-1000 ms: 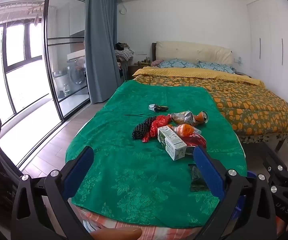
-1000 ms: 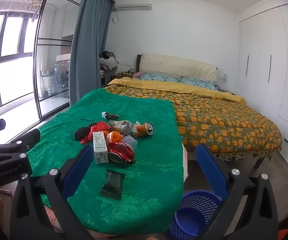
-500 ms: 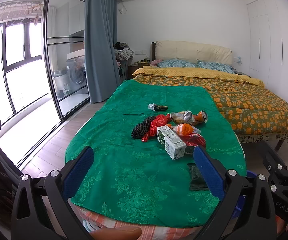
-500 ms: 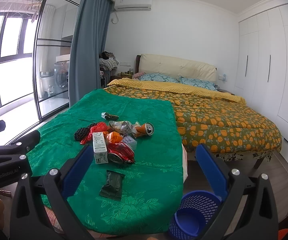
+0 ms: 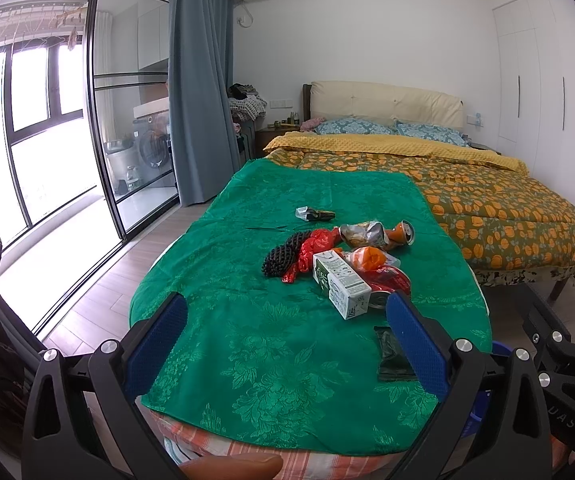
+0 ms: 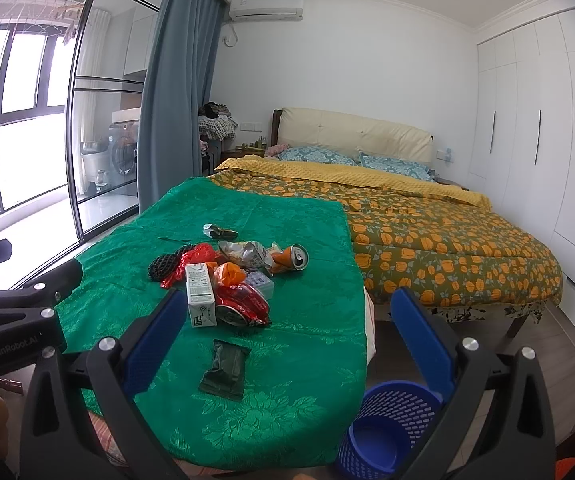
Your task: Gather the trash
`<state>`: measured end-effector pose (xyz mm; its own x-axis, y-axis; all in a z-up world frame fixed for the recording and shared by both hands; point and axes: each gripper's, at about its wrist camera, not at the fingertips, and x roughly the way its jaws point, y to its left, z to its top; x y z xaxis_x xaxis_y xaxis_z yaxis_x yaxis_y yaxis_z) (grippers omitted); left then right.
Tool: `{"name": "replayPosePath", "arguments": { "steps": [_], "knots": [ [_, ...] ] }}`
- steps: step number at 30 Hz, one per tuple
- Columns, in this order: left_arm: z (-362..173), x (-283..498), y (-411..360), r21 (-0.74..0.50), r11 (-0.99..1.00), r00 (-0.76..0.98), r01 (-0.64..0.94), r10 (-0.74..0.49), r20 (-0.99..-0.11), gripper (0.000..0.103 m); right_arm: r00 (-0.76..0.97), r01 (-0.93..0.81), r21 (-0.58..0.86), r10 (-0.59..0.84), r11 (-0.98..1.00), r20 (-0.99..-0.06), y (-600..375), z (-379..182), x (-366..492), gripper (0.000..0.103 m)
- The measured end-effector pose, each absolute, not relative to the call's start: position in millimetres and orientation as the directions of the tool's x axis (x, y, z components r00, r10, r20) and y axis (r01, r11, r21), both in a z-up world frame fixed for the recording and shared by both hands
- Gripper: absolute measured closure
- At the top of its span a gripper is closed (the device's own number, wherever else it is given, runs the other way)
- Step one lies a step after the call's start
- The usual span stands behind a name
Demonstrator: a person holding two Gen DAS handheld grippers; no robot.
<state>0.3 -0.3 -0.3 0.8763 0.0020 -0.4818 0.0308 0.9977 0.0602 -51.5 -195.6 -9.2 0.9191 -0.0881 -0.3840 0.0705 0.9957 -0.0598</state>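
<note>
Left wrist view: the left gripper [image 5: 285,338] stands wide open and holds nothing; its blue fingers [image 5: 155,346] frame the lower part of the frame. Trash lies in a loose heap at the middle of the bench [image 5: 247,360], which is covered by a green cloth. The carton [image 5: 339,282] is nearest in the heap. I judge it light and fairly stiff, so the flat long sides are a good place to take hold. The dark packet [image 5: 393,354] lies alone at the lower right, flat and thin, probably slippery; one short edge seems the best place.

Right wrist view: the right gripper [image 6: 287,346] is also wide open and empty. The orange can [image 6: 291,258] lies on its side at the middle of the frame, touching a crumpled silver bag [image 6: 245,254]. The can looks light and dented and may roll, so a hold across its round body is safer. The red wrapper [image 6: 243,304] and black net [image 6: 163,264] look soft. A blue basket [image 6: 387,428] stands on the floor at the lower right, just beside the bench.
</note>
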Motion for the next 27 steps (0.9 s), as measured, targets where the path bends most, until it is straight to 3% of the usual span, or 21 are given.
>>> {"name": "replayPosePath", "arguments": {
  "steps": [27],
  "knots": [
    [-0.3, 0.3, -0.3, 0.061, 0.998, 0.876, 0.031, 0.002, -0.483, 0.004, 0.919, 0.072, -0.060, -0.089, 0.996, -0.384, -196.4, -8.5, -49.3, 0.005]
  ]
}}
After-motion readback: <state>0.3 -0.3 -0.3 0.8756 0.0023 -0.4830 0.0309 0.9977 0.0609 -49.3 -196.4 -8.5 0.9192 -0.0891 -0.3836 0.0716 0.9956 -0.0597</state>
